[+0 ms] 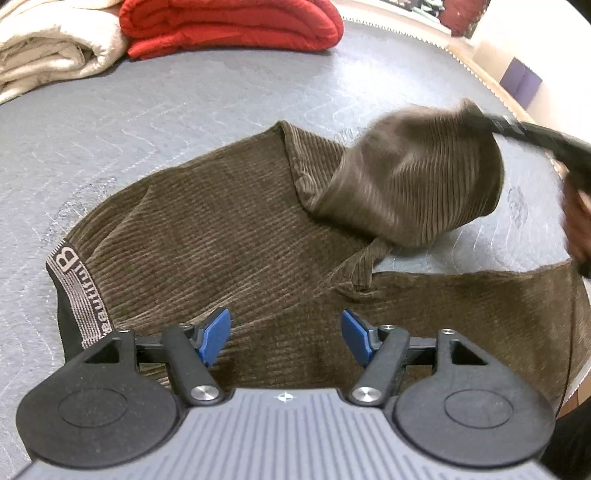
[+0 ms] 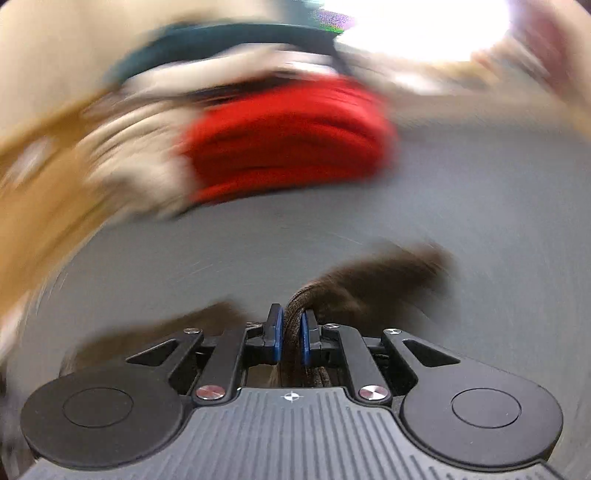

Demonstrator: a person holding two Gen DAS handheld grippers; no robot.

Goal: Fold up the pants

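Left wrist view looks steeply down on brown corduroy pants (image 1: 229, 236) spread across a grey quilted surface (image 1: 184, 96). At the far left of that view the waistband (image 1: 79, 299), with pale woven lettering, lies on the quilt, and the ribbed cloth runs rightward from it. The left gripper (image 1: 286, 336) hangs over the cloth near the waist, its blue pads (image 1: 216, 334) standing well apart with nothing between them; the fabric lies below and beyond the fingertips, and whether the tips touch it cannot be told. Further right one leg is lifted off the quilt and curls back over the rest, blurred, its end pinched in the right gripper (image 1: 476, 114), which enters from the right edge with a hand (image 1: 578, 225) behind it. The other leg lies flat toward the right edge. At the top left a cream folded blanket (image 1: 48, 51) sits beside a red folded blanket (image 1: 236, 26).

Right wrist view is heavily smeared. Left to right it shows the cream blanket (image 2: 129, 158), then the red blanket (image 2: 288, 140), above grey quilt (image 2: 480, 229). At bottom centre the right gripper (image 2: 291, 338) has its pads pressed onto a bunched ridge of the pants (image 2: 369, 280), which passes between the fingers and trails forward and right.
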